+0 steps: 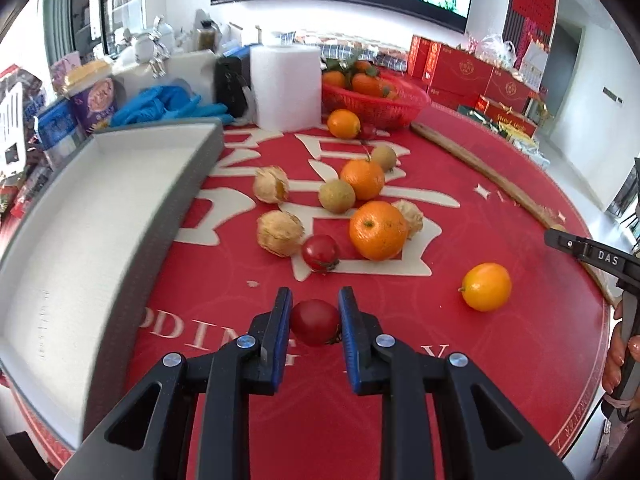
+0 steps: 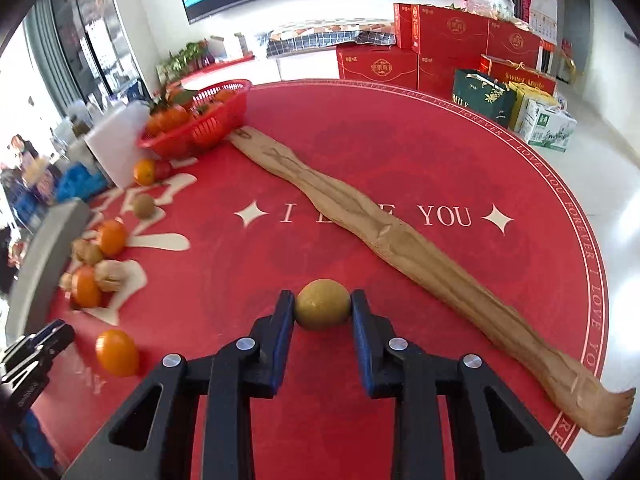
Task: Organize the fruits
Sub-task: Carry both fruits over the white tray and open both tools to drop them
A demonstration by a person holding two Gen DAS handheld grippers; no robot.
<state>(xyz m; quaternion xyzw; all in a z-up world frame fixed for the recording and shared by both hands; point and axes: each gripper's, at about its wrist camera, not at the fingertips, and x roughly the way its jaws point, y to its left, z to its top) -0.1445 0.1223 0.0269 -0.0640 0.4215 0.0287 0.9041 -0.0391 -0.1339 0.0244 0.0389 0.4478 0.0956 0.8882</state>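
My left gripper [image 1: 315, 312] is shut on a red cherry tomato [image 1: 315, 322], its blue pads pressing both sides just above the red tablecloth. My right gripper [image 2: 323, 308] is shut on a small olive-brown round fruit [image 2: 323, 304]. Loose fruit lies beyond the left gripper: a second cherry tomato [image 1: 320, 253], a large orange [image 1: 378, 230], another orange [image 1: 362, 179], papery husked fruits [image 1: 279, 233], a brownish round fruit [image 1: 337, 197] and a yellow-orange kumquat [image 1: 486, 287]. A grey-rimmed white tray [image 1: 120, 184] stands at the left.
A red basket [image 1: 376, 100] of oranges sits at the back beside a white foam block [image 1: 286, 84]. A long wooden scratcher [image 2: 384, 236] lies diagonally across the cloth. Red gift boxes [image 2: 440, 52] stand behind the table. A person's hand [image 1: 624, 344] holds the right gripper's handle.
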